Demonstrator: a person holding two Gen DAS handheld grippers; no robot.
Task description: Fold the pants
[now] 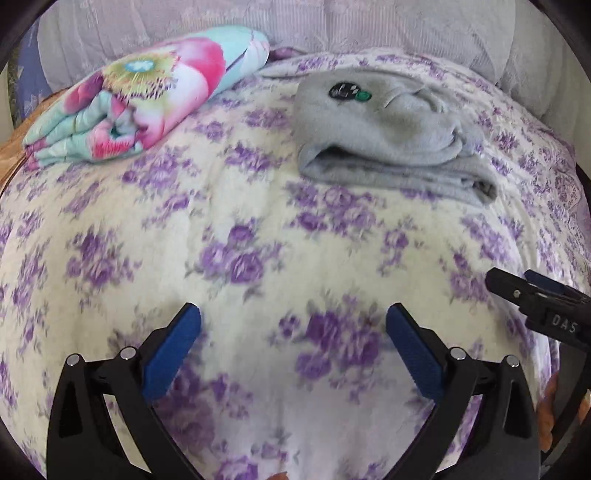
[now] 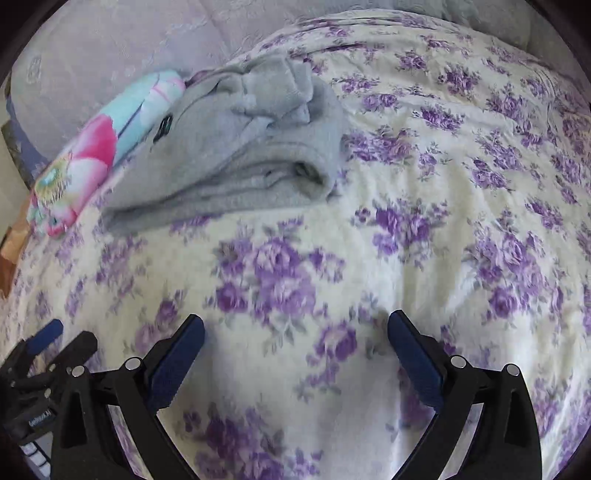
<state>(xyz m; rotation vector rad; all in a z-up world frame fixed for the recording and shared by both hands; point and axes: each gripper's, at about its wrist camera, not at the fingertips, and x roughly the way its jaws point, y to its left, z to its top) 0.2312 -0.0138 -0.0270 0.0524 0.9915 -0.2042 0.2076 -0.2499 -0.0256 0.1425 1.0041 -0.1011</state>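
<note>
The grey fleece pants [image 1: 391,140] lie folded into a compact bundle on the far part of the bed, a small black and green badge on top. In the right wrist view the pants [image 2: 243,155] sit at upper left, layers stacked. My left gripper [image 1: 293,321] is open over bare bedspread, well short of the pants, nothing between its blue pads. My right gripper [image 2: 295,328] is open too, also over bedspread and apart from the pants. Each gripper shows at the edge of the other's view: the right gripper [image 1: 535,299], the left gripper [image 2: 48,343].
A cream bedspread with purple flowers [image 1: 240,258] covers the bed. A folded bright floral quilt [image 1: 140,96] lies at the far left beside the pants. Pale lilac pillows [image 1: 332,26] line the headboard side. An orange-brown patch shows at the bed's left edge.
</note>
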